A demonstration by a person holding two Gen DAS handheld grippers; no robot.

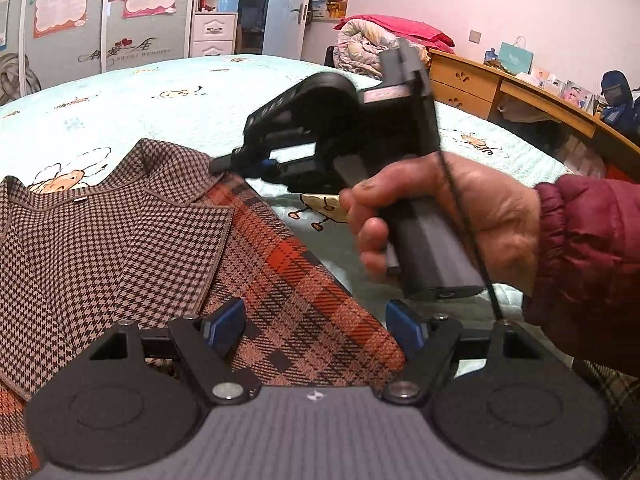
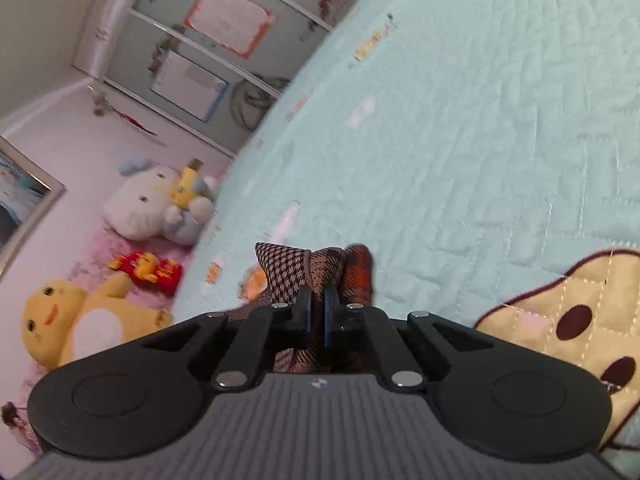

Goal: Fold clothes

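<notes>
Folding looks barely begun: right tool [image 2: 316,312] clamped on the garment's [image 1: 120,248] far corner, left tool [image 1: 314,328] apart above its near edge.

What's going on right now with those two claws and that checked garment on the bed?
Right claw shut on checked garment. Left claw open over its plaid part, gripping nothing. Nothing in the way on the bed.

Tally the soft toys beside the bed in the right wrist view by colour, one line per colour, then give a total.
White: 1, the white plush
Yellow: 1, the yellow plush
Red and yellow: 1, the small red toy
Total: 3
</notes>
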